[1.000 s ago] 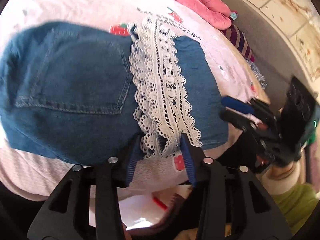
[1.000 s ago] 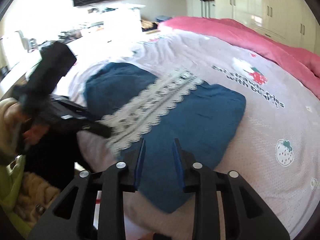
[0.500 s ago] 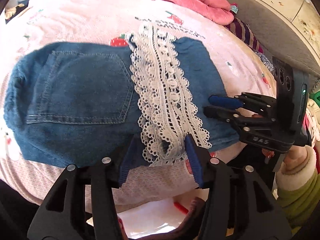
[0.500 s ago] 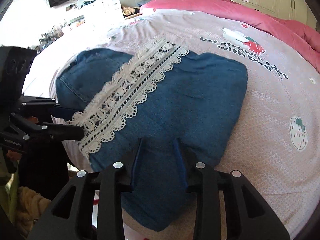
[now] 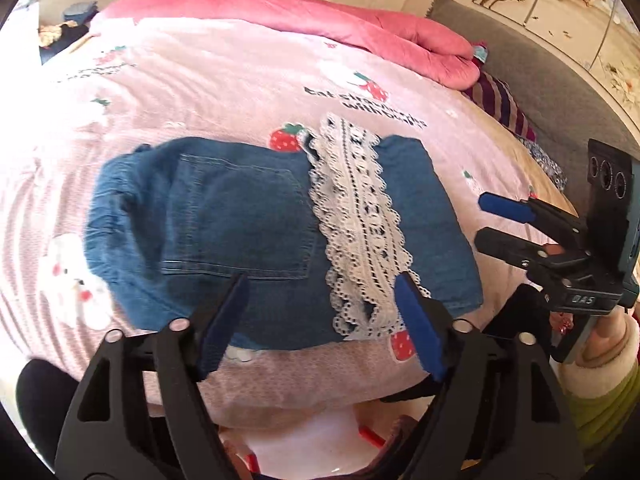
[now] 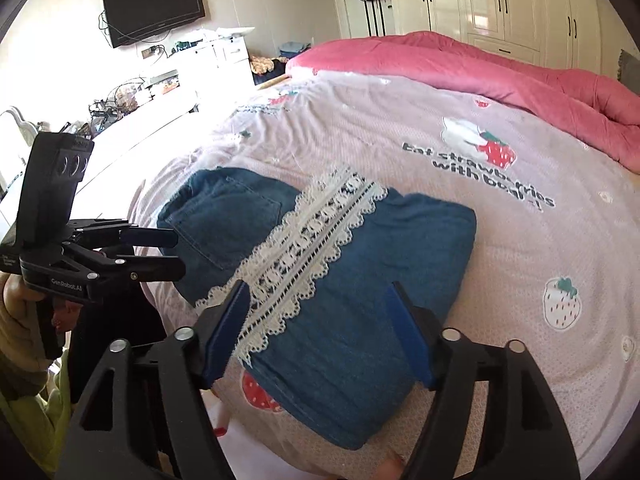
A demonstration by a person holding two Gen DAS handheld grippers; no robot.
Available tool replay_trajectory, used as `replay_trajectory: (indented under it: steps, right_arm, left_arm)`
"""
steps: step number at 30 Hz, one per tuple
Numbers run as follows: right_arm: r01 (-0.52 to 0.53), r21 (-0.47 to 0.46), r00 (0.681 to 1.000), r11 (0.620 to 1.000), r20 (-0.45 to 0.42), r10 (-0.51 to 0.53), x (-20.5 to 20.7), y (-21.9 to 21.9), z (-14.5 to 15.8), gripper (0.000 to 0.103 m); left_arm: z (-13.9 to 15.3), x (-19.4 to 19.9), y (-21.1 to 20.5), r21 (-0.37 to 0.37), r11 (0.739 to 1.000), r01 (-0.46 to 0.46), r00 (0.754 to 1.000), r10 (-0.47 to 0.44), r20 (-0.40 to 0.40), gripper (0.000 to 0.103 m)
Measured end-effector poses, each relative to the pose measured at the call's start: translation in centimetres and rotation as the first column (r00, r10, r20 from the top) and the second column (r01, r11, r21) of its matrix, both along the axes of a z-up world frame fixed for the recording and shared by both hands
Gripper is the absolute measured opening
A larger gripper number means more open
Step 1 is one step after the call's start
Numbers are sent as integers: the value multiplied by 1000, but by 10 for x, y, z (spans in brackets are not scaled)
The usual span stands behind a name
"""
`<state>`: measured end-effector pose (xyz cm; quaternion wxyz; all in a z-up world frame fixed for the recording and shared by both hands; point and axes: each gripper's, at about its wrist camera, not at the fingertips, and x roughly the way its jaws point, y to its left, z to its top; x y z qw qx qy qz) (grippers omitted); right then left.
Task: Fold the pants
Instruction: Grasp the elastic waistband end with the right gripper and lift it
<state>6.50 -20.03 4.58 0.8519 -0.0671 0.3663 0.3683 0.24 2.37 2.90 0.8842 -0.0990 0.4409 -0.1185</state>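
Folded blue denim pants with a white lace band lie flat near the bed's front edge; they also show in the right wrist view, lace band across the middle. My left gripper is open and empty, held above the pants' near edge. My right gripper is open and empty, above the pants' near corner. Each gripper shows in the other's view: the right gripper beside the pants, the left gripper at the pocket end. Neither touches the fabric.
The pink strawberry-print bedsheet covers the bed. A pink quilt is bunched at the far side. Striped clothes lie near a grey headboard. A dresser and TV stand beyond the bed.
Both grippers opened wide and pulled back and up from the pants. The pants stay folded on the bed, seen from farther away.
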Motion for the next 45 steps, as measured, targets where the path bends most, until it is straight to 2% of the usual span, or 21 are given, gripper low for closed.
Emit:
replay_trajectory:
  steps: [2, 7, 9, 18, 32, 37, 45]
  right_arm:
    - [8, -3, 1000, 1000, 12, -8, 1, 4, 4, 81]
    - [11, 8, 1000, 1000, 18, -12, 8, 16, 13, 88]
    - [8, 8, 1000, 1000, 19, -8, 10, 22, 15, 90]
    - [-68, -25, 997, 997, 39, 69, 29, 72, 23, 93]
    - [-202, -61, 978, 977, -64, 198, 61, 161, 4, 93]
    - [-281, -64, 954, 957, -127, 272, 73, 192, -4, 94]
    - [-401, -103, 906, 910, -192, 377, 90, 247, -14, 94]
  left_arm:
    - [2, -2, 6, 6, 1000, -20, 1000, 20, 11, 81]
    - [2, -7, 21, 30, 998, -60, 998, 59, 22, 93]
    - [1, -8, 26, 44, 996, -77, 997, 76, 22, 93]
    - [-12, -9, 57, 13, 989, -148, 989, 148, -9, 93]
    - [-41, -5, 95, -48, 976, -212, 976, 209, -63, 93]
    - [-49, -3, 103, -95, 969, -227, 973, 221, -64, 93]
    - [-52, 0, 106, -125, 968, -215, 976, 211, -47, 93]
